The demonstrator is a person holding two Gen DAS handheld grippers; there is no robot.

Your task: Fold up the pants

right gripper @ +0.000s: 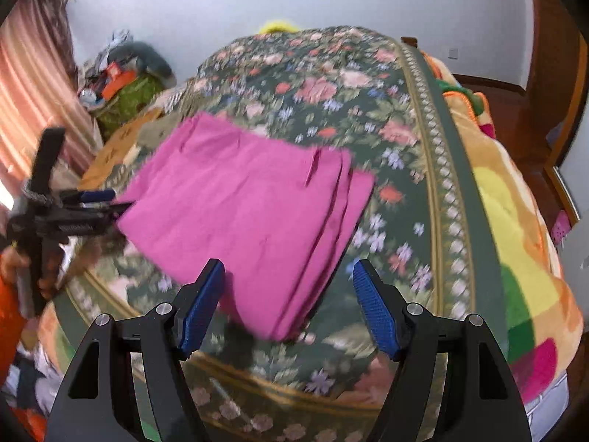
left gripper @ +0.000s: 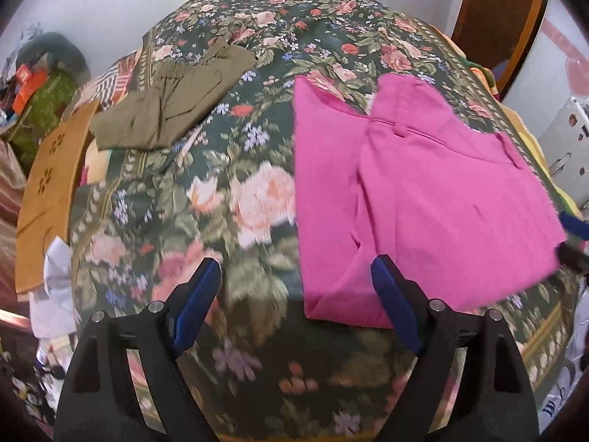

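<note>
Left wrist view: pink pants (left gripper: pixel 423 199) folded into a compact stack on the floral bedspread (left gripper: pixel 228 169), right of centre; olive pants (left gripper: pixel 173 107) already folded, far left.
Left gripper (left gripper: pixel 296 272): fingers spread wide, empty, just beside the stack's near edge.
Right wrist view: pink pants (right gripper: pixel 250 213) layered, edges stepped, lying flat.
Right gripper (right gripper: pixel 289 280): fingers apart, nothing pinched, over the near corner.
Progress: folds apparently finished; perhaps only tidying or setting aside left.
</note>
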